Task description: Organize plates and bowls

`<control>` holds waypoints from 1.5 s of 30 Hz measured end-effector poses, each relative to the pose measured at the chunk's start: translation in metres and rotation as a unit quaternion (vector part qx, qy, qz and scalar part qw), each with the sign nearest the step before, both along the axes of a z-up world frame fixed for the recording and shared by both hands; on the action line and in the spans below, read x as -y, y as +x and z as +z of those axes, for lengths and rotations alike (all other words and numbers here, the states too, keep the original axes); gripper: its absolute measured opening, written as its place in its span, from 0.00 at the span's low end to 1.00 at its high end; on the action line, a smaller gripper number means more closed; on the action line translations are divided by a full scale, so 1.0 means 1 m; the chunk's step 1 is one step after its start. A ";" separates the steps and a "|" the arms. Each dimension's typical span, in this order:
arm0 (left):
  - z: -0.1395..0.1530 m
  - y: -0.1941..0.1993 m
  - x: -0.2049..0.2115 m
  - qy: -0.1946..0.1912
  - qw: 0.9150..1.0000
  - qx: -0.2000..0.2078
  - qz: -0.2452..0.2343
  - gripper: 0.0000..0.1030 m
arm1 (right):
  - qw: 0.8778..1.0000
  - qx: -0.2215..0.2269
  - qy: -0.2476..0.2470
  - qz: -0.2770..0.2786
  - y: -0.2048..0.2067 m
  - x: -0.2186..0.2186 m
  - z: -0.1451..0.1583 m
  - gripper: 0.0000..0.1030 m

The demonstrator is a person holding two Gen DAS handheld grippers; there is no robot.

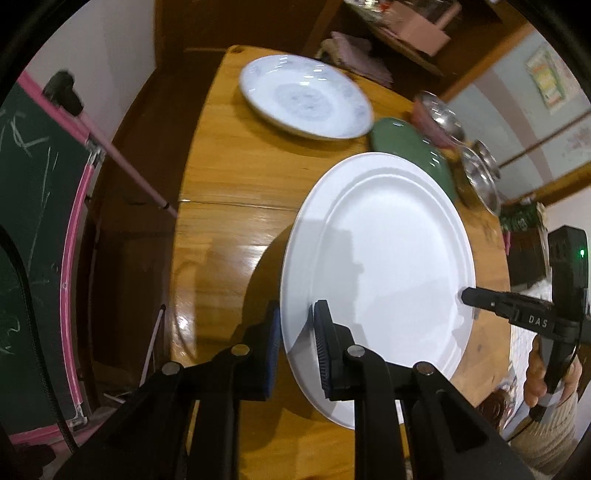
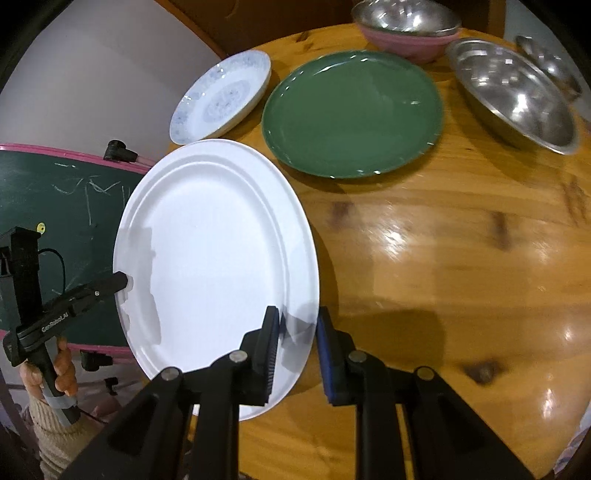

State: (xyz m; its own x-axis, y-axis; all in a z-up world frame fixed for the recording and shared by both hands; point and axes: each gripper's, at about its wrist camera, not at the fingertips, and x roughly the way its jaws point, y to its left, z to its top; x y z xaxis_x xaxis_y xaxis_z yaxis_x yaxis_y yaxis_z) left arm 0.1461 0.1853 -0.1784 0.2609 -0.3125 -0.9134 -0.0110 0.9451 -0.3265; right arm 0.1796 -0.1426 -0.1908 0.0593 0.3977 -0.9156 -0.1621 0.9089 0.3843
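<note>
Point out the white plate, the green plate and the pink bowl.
white plate (image 2: 214, 236), right wrist view, flat centre.
green plate (image 2: 351, 114), right wrist view, centre.
pink bowl (image 2: 410, 46), right wrist view, outer wall.

Place: we take this for a lived-in home dining room.
Table: we see a round varnished pine table (image 2: 461, 236) with knots and a seam across its top.
Tableware: near the far edge we find a blue-patterned plate (image 2: 221, 101), a green plate (image 2: 352, 112), steel bowls (image 2: 513, 96) and a pink bowl (image 2: 410, 44), household dishes of mixed make.
Walls: we note wooden trim and a paper poster (image 1: 550, 79) on the pale wall.
Clutter: we see folded cloth (image 1: 354, 55) and a cardboard box (image 1: 417, 29) on a shelf beyond the table.
Chalkboard: a pink-framed green board (image 2: 70, 206) with chalk scribbles leans beside the table's left edge.
</note>
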 end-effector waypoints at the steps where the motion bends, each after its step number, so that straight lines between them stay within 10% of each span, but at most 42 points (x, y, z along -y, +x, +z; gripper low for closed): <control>1: 0.004 -0.005 0.006 -0.002 1.000 0.002 -0.008 0.15 | 1.000 0.002 -0.003 0.000 -0.006 0.004 0.004 0.19; 20: -0.041 -0.071 0.066 0.016 0.997 -0.045 -0.053 0.16 | 0.998 -0.055 -0.017 -0.027 -0.096 0.064 -0.035 0.20; 45: -0.067 -0.069 0.059 0.034 0.996 -0.070 -0.052 0.22 | 0.997 -0.078 -0.018 -0.015 -0.097 0.048 -0.049 0.30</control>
State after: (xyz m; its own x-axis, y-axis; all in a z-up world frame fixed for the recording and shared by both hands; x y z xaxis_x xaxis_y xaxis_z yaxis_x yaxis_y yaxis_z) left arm 0.0769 0.1260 -0.2455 0.0995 -0.2672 -0.9585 0.0475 0.9634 -0.2637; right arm 0.0823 -0.1903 -0.2393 -0.0726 0.3645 -0.9284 -0.0755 0.9261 0.3695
